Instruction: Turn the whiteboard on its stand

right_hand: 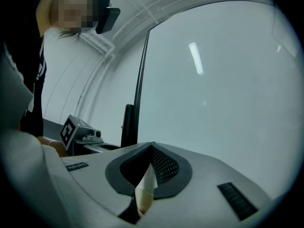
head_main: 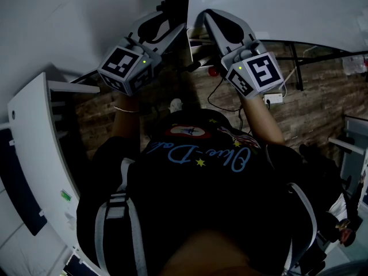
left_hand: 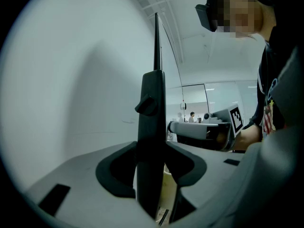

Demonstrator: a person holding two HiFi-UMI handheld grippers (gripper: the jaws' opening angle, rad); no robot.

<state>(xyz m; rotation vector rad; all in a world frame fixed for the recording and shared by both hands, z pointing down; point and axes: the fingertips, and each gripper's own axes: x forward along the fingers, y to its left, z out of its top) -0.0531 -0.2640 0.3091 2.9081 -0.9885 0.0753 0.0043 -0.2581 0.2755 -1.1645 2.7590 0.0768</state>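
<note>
The whiteboard (head_main: 276, 10) stands at the far right, its pale face filling the right gripper view. Its thin dark edge runs up just beside the black upright (left_hand: 151, 127) of the stand at far centre. We see the left gripper (head_main: 169, 27) closed on that upright: the post passes straight between its jaws, and the dark pads (left_hand: 113, 175) hug it on either side, below a small knob (left_hand: 145, 104). The left forearm reaches away from the body, a thin bracelet (head_main: 125, 109) at the wrist. Its gripper lies about level, angled far and to the right. The right gripper (head_main: 210, 22) points in from the other side, angled far and to the left and tipped slightly upward, so the two tools converge on the upright. Its jaws meet at the tips with nothing clamped between them; we cannot tell whether the tips touch the board. Both marker cubes face up towards us. A second white surface (head_main: 52, 22) rises at far left. Below the whiteboard we see dark struts (head_main: 296, 62), a brown plank floor (head_main: 322, 108) and a white power strip (head_main: 273, 98) with trailing cables. At near left stands a white cabinet (head_main: 29, 125)
</note>
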